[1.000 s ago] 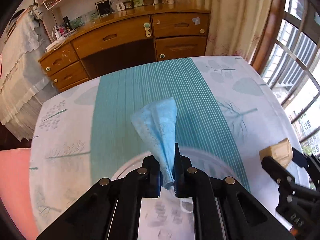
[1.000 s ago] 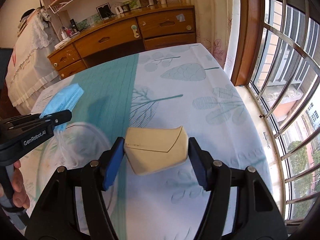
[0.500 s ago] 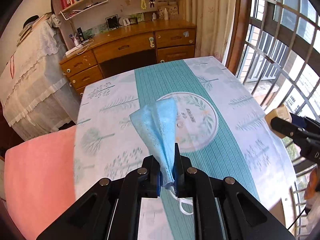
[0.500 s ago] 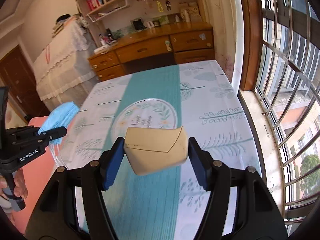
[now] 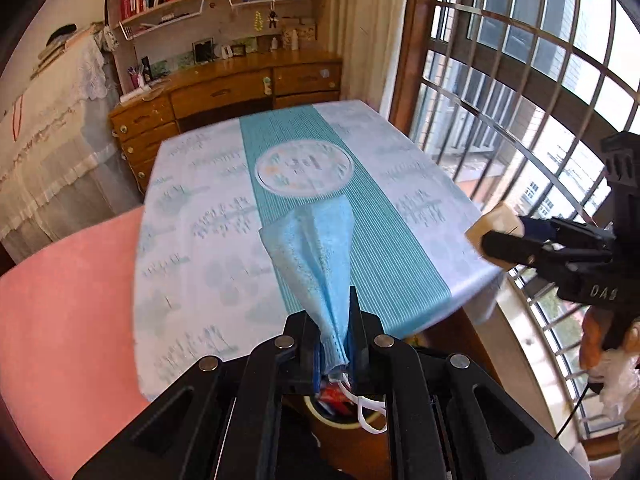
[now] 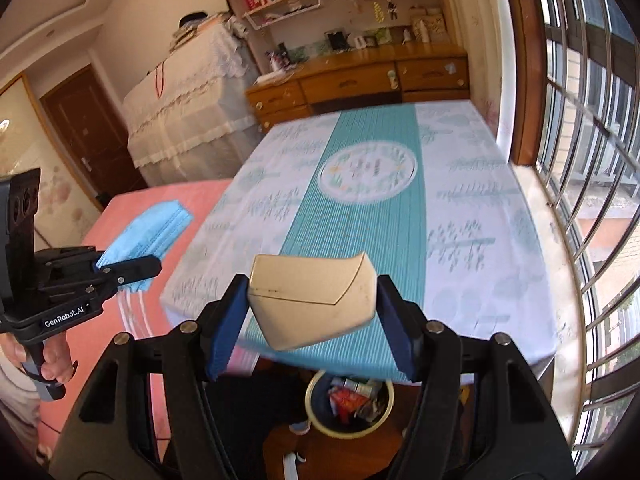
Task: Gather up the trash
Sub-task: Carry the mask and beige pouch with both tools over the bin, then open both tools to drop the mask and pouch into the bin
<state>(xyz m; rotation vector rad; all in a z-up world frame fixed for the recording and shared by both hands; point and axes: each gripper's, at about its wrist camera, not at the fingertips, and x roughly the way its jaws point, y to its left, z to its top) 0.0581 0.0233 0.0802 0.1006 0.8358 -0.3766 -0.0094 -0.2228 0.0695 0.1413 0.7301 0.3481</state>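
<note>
Both grippers have pulled back from the worktop since the earlier frames, so its near edge and a trash bin on the floor below now show. The left gripper has its fingers pressed together on a crumpled blue face mask, whose white ear loops dangle beneath. The right gripper pinches a beige box between its blue fingers, held above the bin. A wooden dresser stands beyond the worktop.
</note>
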